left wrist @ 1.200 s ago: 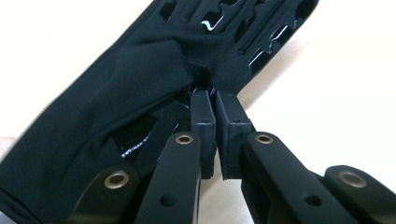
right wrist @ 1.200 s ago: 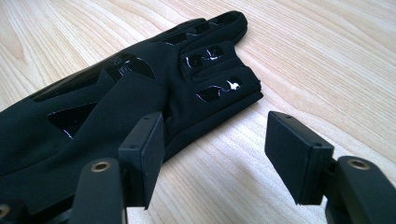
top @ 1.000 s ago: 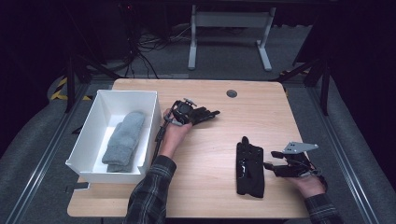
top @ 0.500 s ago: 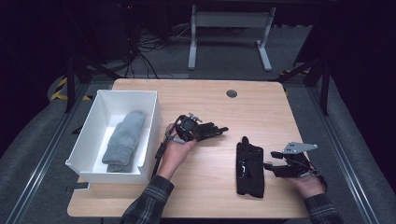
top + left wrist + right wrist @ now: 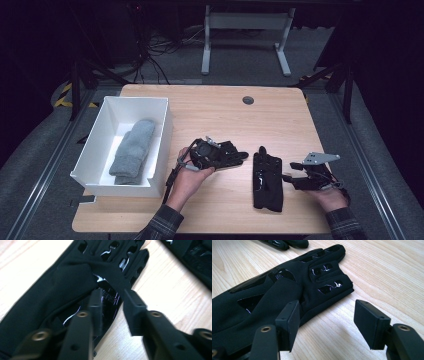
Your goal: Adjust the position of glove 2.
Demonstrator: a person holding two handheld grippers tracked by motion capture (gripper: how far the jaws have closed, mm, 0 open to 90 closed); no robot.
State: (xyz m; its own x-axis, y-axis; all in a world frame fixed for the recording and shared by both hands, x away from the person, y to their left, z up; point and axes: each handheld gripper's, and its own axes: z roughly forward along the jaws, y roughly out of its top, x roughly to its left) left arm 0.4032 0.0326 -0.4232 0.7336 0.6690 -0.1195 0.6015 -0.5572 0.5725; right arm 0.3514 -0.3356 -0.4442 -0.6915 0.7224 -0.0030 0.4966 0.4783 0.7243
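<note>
Black glove (image 5: 75, 282) lies between left hand-held gripper's (image 5: 113, 306) just-opening jaws.

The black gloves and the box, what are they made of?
The black gloves look like soft matte stretch fabric, with glossy patches that glint, maybe rubber or plastic grip. The white box seems thin stiff card or plastic: flat smooth walls, sharp corners.

My left gripper (image 5: 239, 156) is sitting near mid-table, pointing right, and its jaws have just been opening, so they're standing slightly apart now. My right gripper (image 5: 286, 178) is resting low at the right edge, pointing left, jaws spread wide with nothing pinched.
</note>
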